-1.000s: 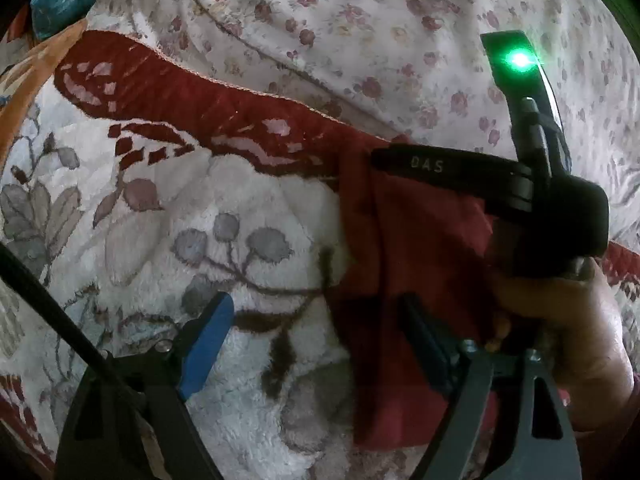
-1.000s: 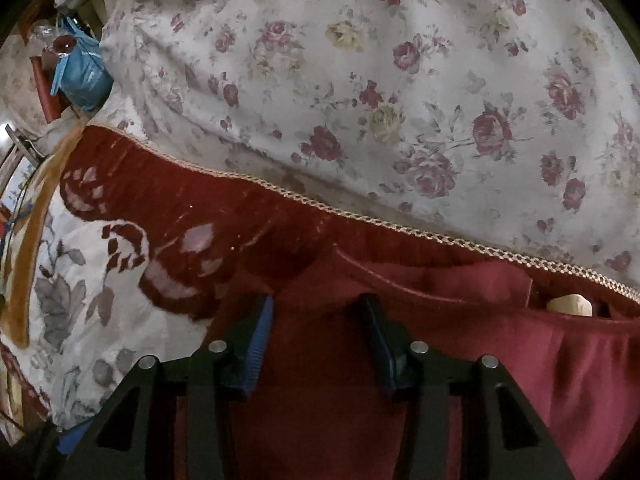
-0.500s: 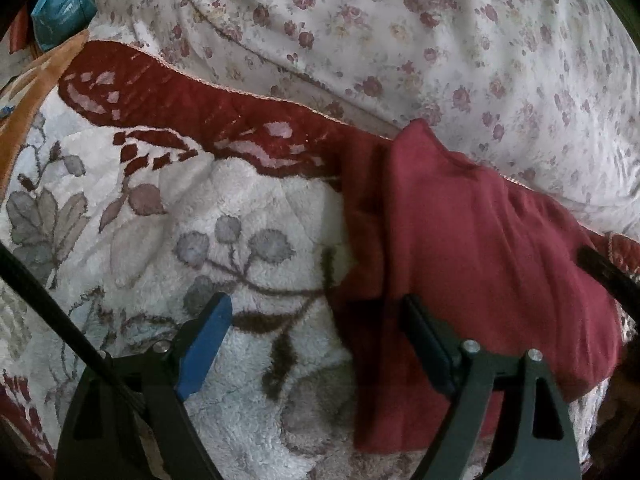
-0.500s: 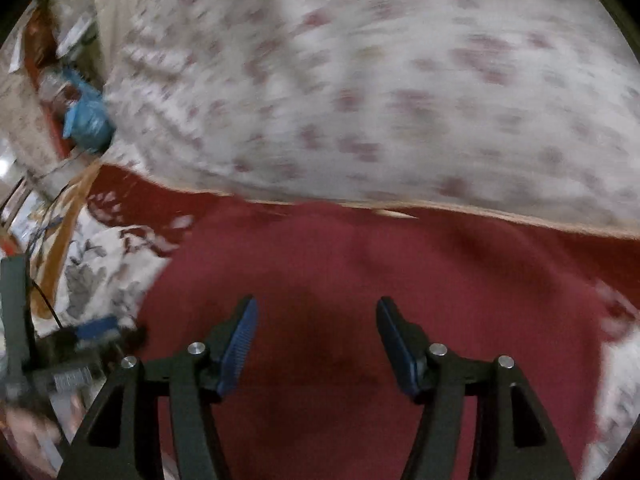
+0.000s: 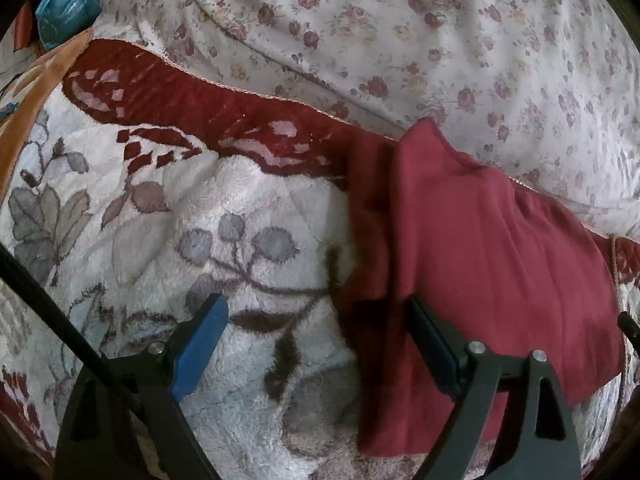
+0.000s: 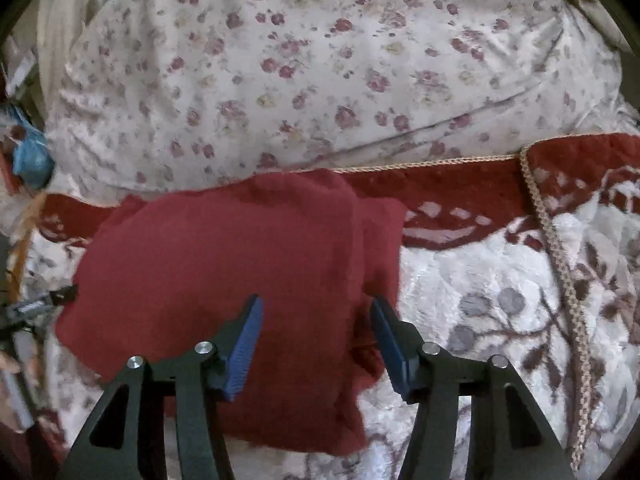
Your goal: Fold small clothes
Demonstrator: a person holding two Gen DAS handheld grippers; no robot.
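A dark red garment (image 5: 492,264) lies folded on the fleece blanket (image 5: 168,220), with one layer doubled over another. My left gripper (image 5: 316,344) hovers over its left edge. The jaws are opening; the right pad is above the cloth, the left above the blanket, and nothing is pinched. In the right wrist view the garment (image 6: 216,256) fills the centre-left. My right gripper (image 6: 316,340) straddles its right edge; its jaws are closing, with the cloth below them and not pressed. One of the right gripper's fingers (image 5: 629,325) shows at the left wrist view's right edge.
A floral sheet (image 5: 400,40) is bunched up behind the garment. The blanket has a dark red border (image 5: 192,96) and a braided cord trim (image 6: 560,260). A blue bag (image 5: 66,8) and orange cloth (image 5: 36,92) lie at the far left.
My right gripper and the hand holding it left the garment's far left corner and swung right across it. A red layer now lies folded over. The left gripper stayed put, jaws slightly wider.
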